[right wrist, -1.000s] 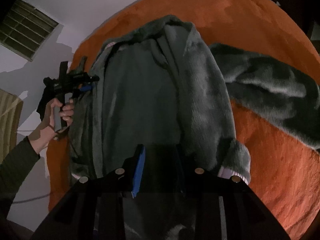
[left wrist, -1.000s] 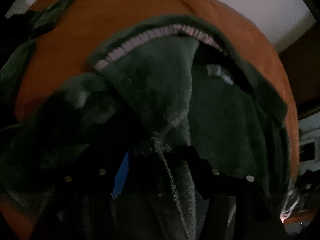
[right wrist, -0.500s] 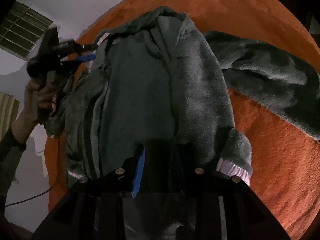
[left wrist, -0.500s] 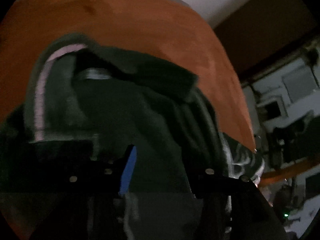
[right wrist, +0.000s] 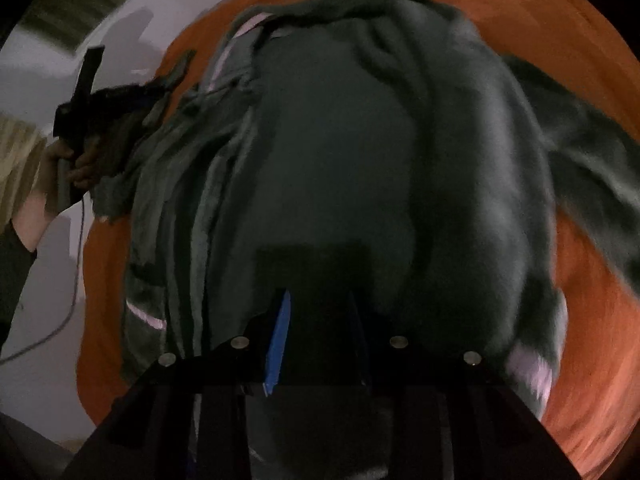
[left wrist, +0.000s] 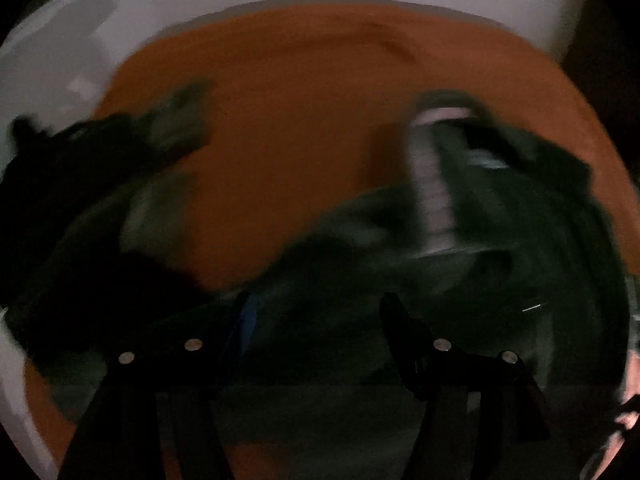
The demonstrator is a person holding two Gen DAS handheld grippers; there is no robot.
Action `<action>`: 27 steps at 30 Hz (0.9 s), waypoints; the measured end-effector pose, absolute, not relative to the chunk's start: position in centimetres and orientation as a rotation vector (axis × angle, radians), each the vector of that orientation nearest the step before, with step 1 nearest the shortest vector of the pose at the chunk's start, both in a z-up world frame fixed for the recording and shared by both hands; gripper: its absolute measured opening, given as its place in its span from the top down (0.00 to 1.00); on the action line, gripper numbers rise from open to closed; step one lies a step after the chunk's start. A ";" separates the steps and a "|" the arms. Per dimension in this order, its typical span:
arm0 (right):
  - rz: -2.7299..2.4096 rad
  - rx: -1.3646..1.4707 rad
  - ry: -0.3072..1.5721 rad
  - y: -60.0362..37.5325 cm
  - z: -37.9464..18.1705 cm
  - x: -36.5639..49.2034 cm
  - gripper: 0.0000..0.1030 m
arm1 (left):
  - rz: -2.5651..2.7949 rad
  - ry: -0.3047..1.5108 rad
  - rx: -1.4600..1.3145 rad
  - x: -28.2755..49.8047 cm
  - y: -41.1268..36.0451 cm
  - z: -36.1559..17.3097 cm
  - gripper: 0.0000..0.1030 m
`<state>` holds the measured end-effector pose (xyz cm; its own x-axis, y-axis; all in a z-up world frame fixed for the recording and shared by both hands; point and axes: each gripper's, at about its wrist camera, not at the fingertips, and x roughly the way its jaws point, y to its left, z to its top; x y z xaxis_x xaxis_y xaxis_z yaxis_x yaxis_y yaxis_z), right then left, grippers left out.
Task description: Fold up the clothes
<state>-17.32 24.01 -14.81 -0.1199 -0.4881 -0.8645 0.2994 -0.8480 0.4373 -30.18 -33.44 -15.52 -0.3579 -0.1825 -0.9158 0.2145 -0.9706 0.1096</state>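
My right tongs (right wrist: 318, 332) pinch the grey fleece jacket's (right wrist: 340, 160) hem; my left tongs (left wrist: 316, 320), jaws just opening, hang empty at ten o'clock over the orange blanket (left wrist: 300, 100).

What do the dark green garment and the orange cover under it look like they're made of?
Dark green garment: looks like plush fleece, matte with a soft pale sheen on its folds and a fuzzy nap; pale pink ribbed trim at the cuff looks knitted.
Orange cover: seems a soft short-pile fabric, matte and faintly mottled; blur leaves it uncertain.
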 end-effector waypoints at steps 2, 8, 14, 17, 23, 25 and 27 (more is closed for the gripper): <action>-1.981 1.610 -0.160 22.5 -14.0 -19.2 0.72 | -2.380 0.018 1.597 -27.3 -35.2 -16.1 0.37; -1.899 1.469 -0.059 14.8 -13.1 -26.6 0.72 | -2.488 -0.105 1.677 -22.9 -32.2 -19.0 0.37; -1.946 1.403 0.032 7.4 -16.0 -32.6 0.72 | -2.399 0.028 1.641 -23.8 -33.7 -24.1 0.36; -1.929 1.472 -0.008 6.0 -18.2 -34.9 0.72 | -2.426 0.085 1.592 -23.3 -34.4 -24.7 0.34; -2.235 1.526 0.126 8.8 -18.7 -37.4 0.86 | -2.434 0.024 1.578 -22.4 -34.6 -24.3 0.33; -2.271 1.510 0.118 10.0 -18.3 -37.7 0.86 | -2.421 0.062 1.560 -22.1 -34.6 -23.8 0.33; -2.225 1.485 0.056 10.9 -17.8 -37.2 0.86 | -2.424 0.106 1.533 -21.5 -34.5 -22.9 0.33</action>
